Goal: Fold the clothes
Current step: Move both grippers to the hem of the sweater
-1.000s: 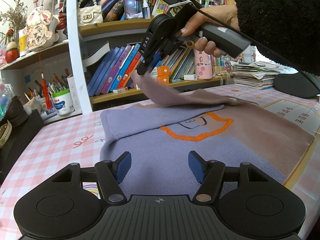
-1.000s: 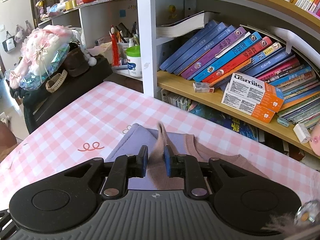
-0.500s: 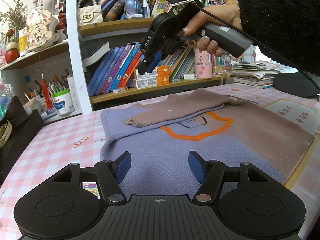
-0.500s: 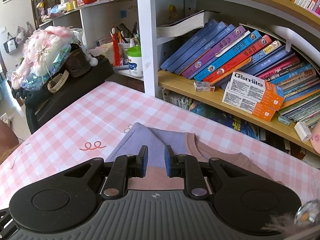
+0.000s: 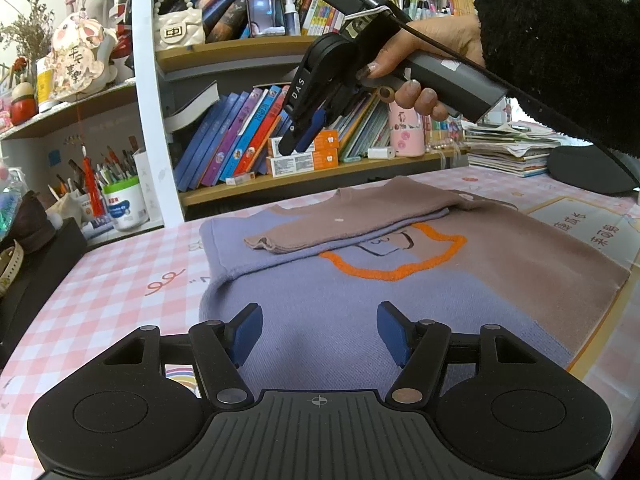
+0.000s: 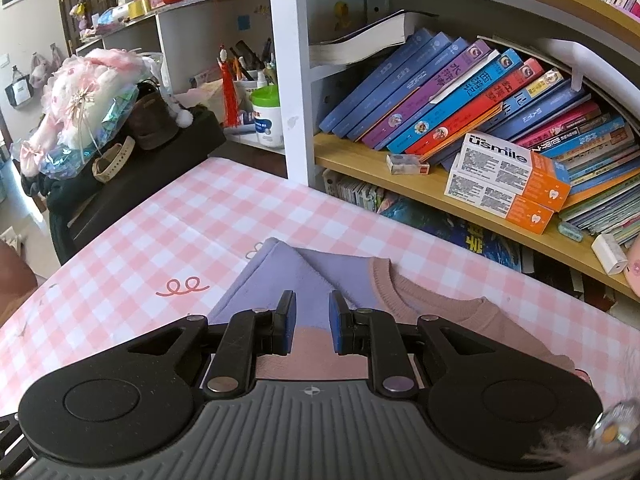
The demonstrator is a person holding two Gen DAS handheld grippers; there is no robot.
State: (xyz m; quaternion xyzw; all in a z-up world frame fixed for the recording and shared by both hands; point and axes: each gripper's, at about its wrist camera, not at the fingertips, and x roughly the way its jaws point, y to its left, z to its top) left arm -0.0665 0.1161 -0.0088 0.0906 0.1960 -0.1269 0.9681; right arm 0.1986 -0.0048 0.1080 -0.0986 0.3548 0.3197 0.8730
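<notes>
A lavender and dusty-pink sweater [image 5: 360, 292] with an orange outline lies flat on the pink checked table [image 5: 100, 280]. Its pink sleeve [image 5: 340, 224] lies folded across the chest. My left gripper [image 5: 319, 332] is open and empty, low over the sweater's near part. My right gripper [image 5: 298, 142] hangs in the air above the sleeve's cuff, its fingers a little apart with nothing between them. In the right wrist view the right gripper [image 6: 312, 326] is above the sweater [image 6: 280, 280] near the pink collar [image 6: 400, 288].
A bookshelf [image 5: 256, 136] full of books stands behind the table's far edge, with toothpaste boxes [image 6: 508, 184] on it. A stack of papers [image 5: 508, 152] and a dark object [image 5: 588, 172] sit at the right. A black box [image 6: 132, 176] with toys stands at the left.
The right gripper let go of the pink sleeve, which dropped flat across the sweater's chest. The gripper then rose a little. The left gripper has not moved.
</notes>
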